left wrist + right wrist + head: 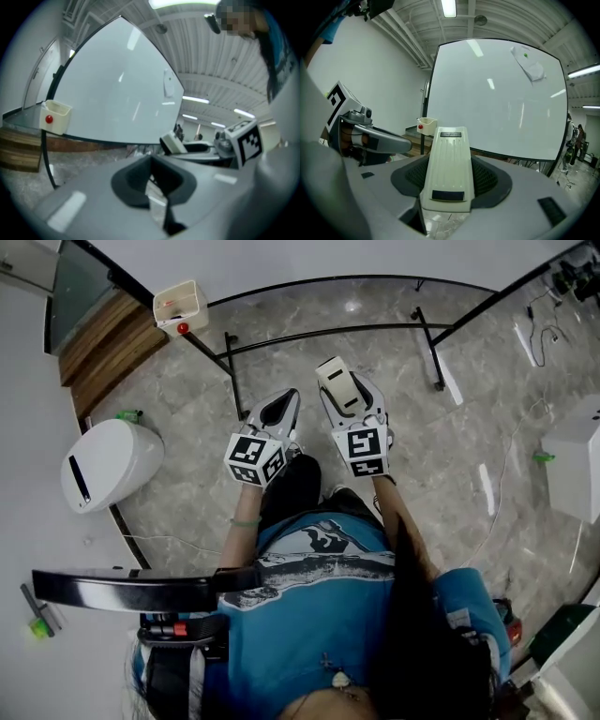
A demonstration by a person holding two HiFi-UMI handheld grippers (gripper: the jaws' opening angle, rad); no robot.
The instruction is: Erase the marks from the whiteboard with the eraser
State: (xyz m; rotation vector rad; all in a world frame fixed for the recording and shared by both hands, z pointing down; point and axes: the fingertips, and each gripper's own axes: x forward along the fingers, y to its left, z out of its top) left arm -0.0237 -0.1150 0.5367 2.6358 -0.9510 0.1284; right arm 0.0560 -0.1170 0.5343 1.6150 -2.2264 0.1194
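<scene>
Head view: you stand on a grey marble-patterned floor, facing the white whiteboard on its black tube stand. Your right gripper clamps the cream plastic eraser, held clear of the board. Your left gripper has its jaws together, empty. A cream box with a red button hangs at the board's left corner, and a white rounded bin stands near wooden steps.

Head view looks steeply down; both gripper views face the shared whiteboard, apparently fairly near.
</scene>
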